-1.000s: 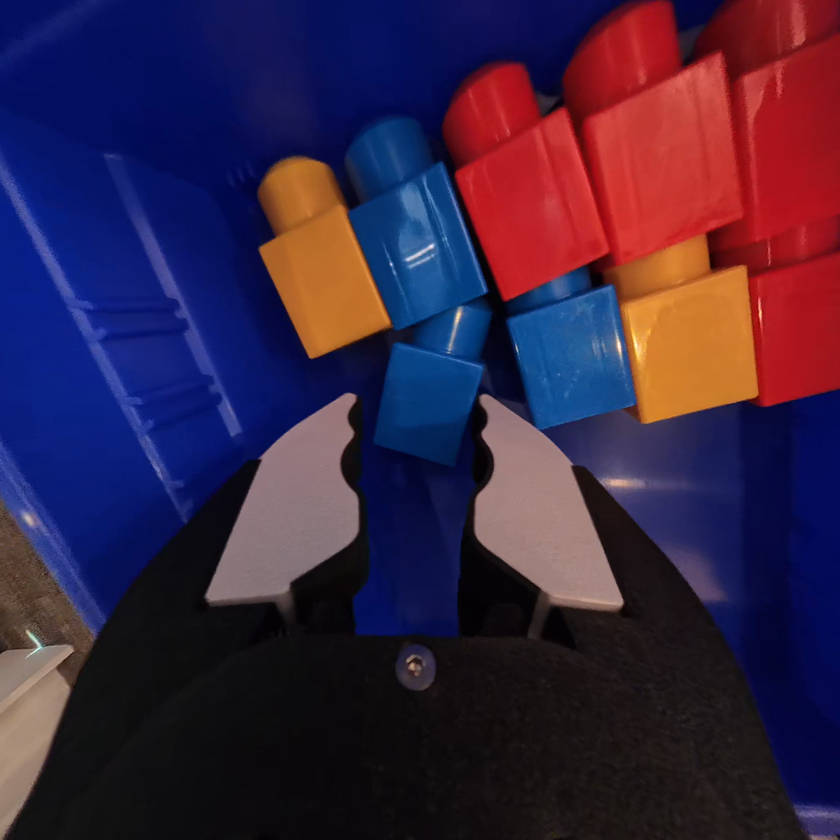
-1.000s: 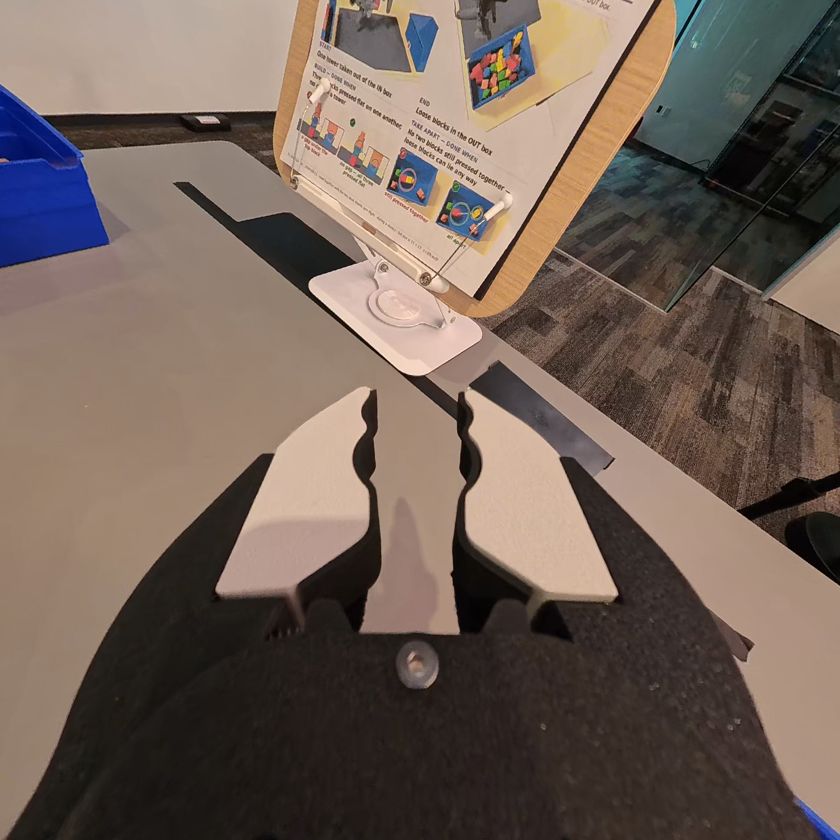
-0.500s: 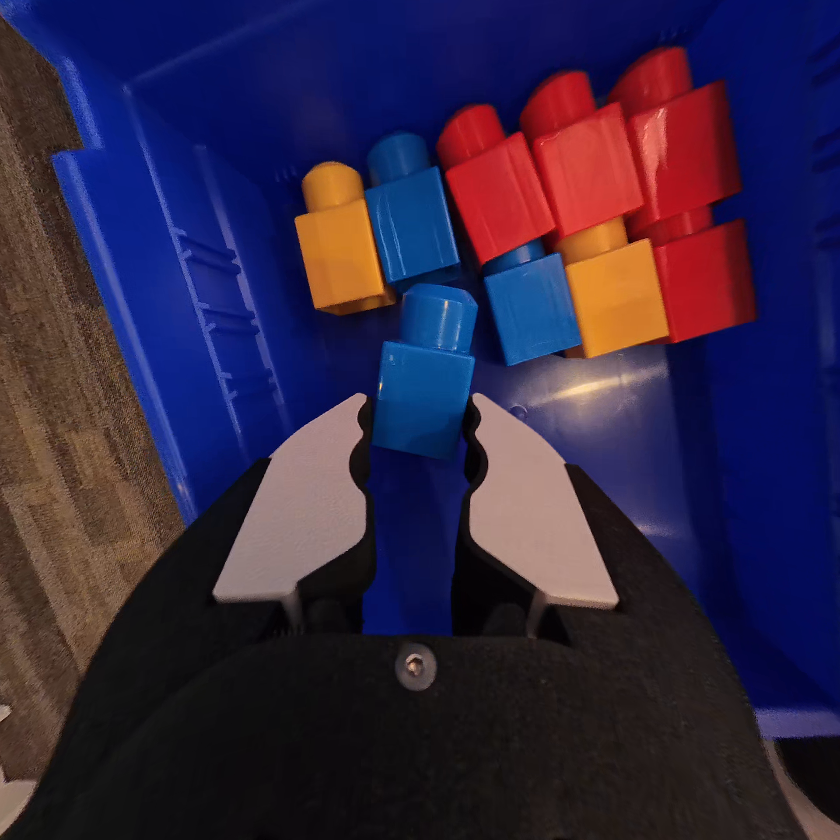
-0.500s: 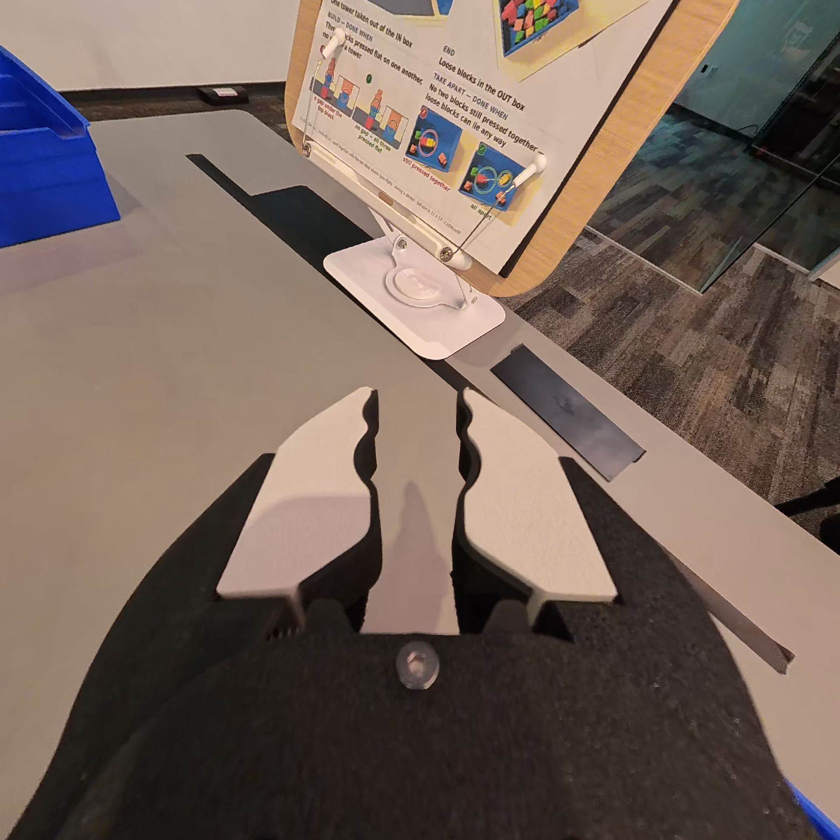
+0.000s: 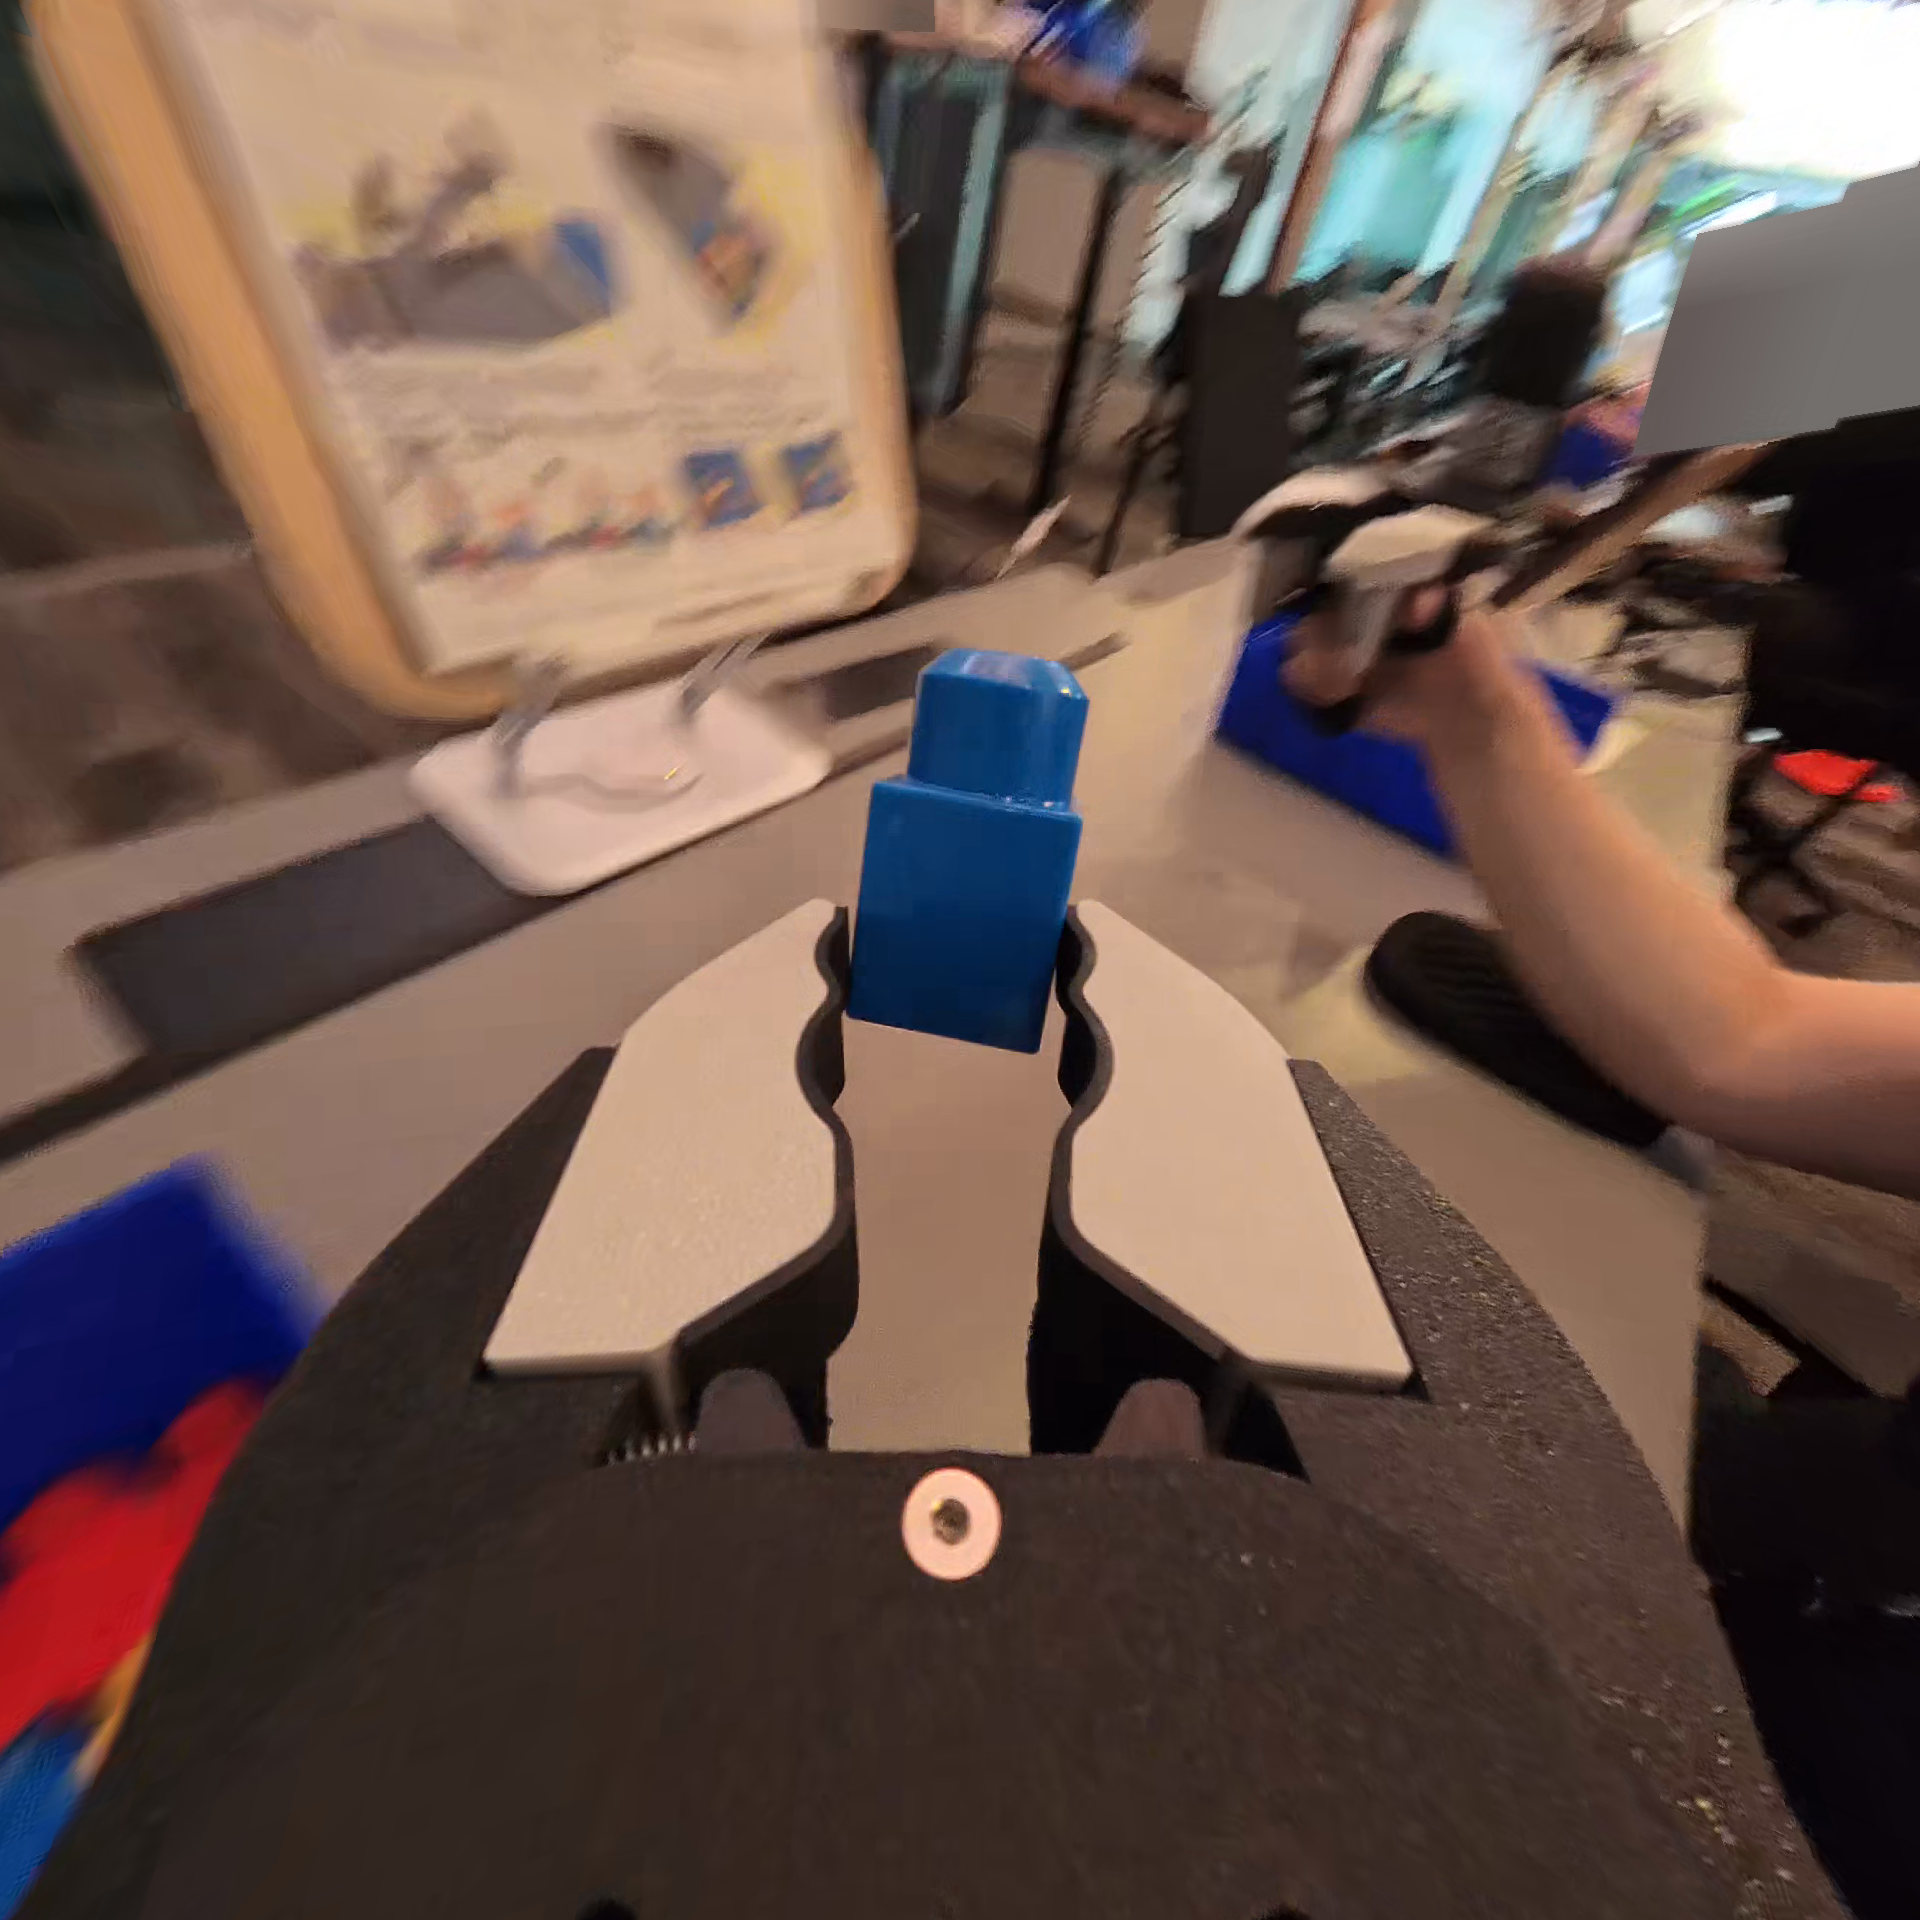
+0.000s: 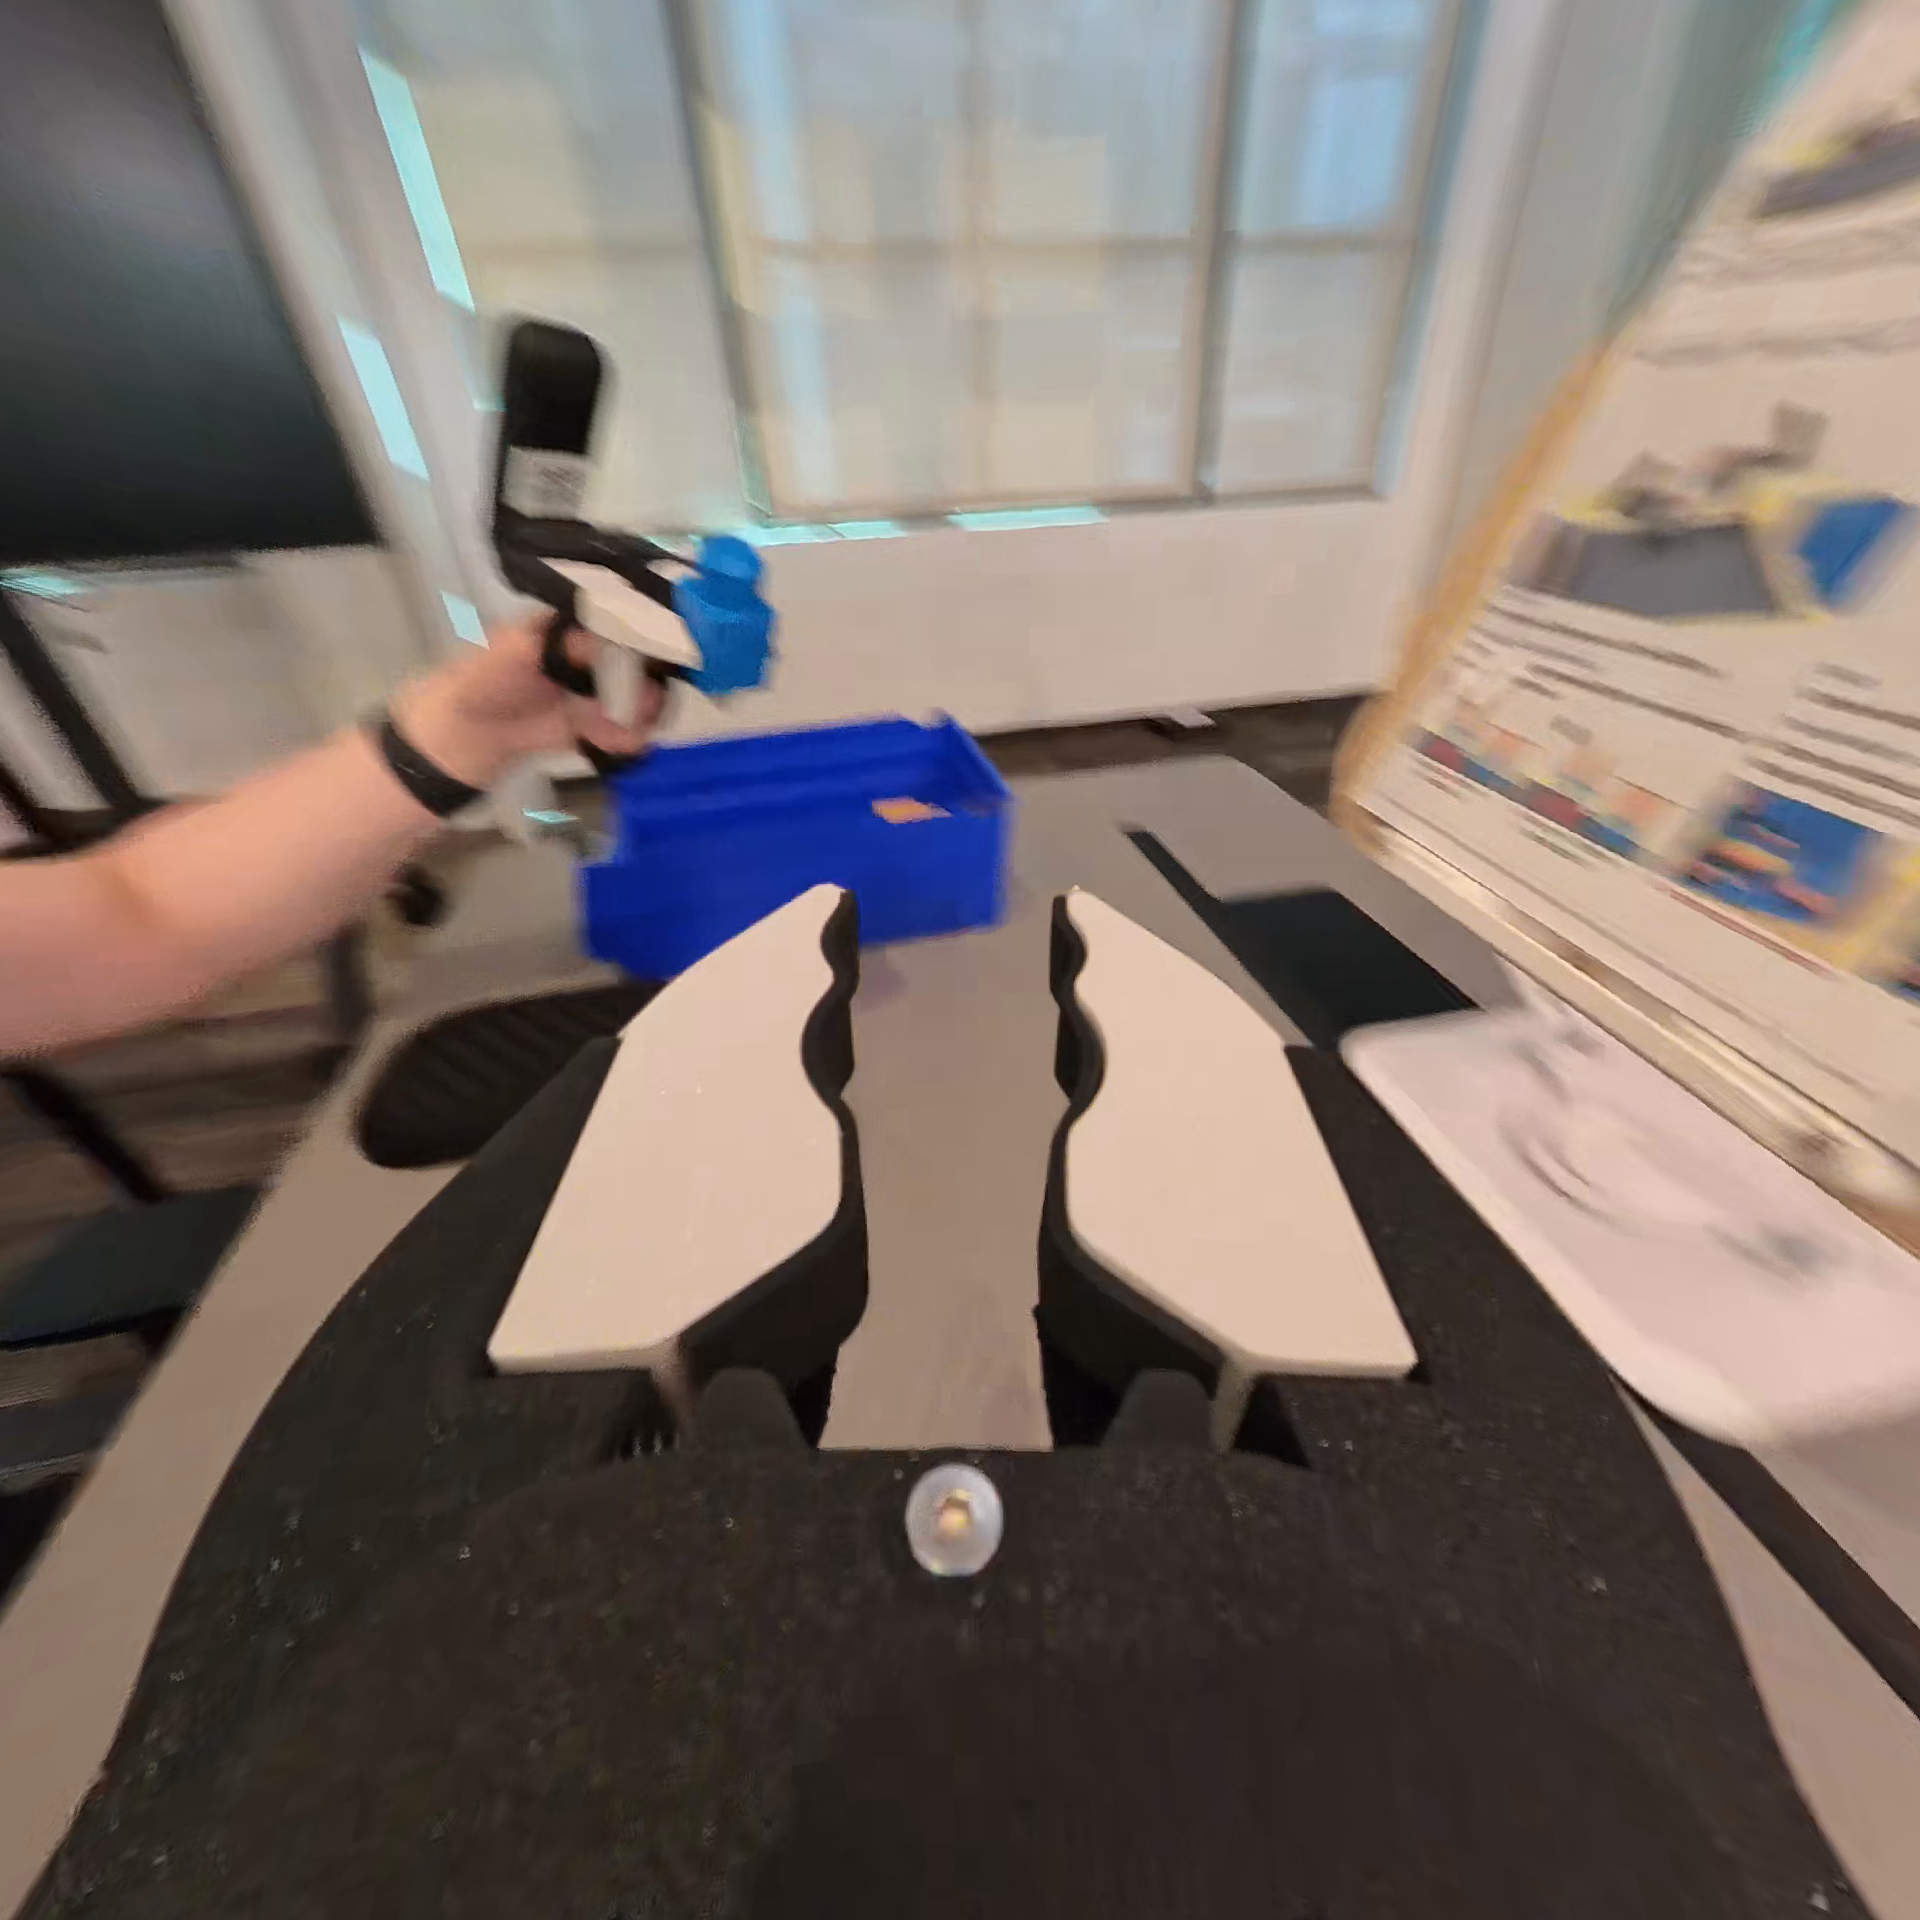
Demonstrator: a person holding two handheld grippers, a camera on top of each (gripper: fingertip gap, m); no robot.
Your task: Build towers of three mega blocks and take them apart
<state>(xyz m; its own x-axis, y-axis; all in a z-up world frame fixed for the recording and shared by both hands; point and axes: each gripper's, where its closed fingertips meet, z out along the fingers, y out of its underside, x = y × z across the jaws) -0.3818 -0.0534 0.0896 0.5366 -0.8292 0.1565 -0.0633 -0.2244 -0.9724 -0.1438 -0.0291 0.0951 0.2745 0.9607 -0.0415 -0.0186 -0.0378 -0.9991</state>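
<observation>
My left gripper (image 5: 954, 925) is shut on a blue mega block (image 5: 966, 883), stud pointing away, held in the air above the grey table (image 5: 416, 1060). The same block (image 6: 727, 623) and the left gripper (image 6: 665, 623) show far off in the right wrist view, above the blue bin (image 6: 800, 842). My right gripper (image 6: 954, 914) is open and empty over the table; it also shows blurred in the left wrist view (image 5: 1382, 582). Red and blue blocks (image 5: 94, 1496) lie blurred in the bin at the lower left.
An instruction board (image 5: 582, 343) on a white base (image 5: 623, 790) stands at the table's far side; it is at the right in the right wrist view (image 6: 1683, 644). A second blue bin (image 5: 1351, 748) sits beyond the right hand. A person's forearm (image 5: 1621, 935) crosses the right.
My left gripper has lifted the blue block out of the bin and swung up over the table. My right gripper has turned left toward the bin and stays open.
</observation>
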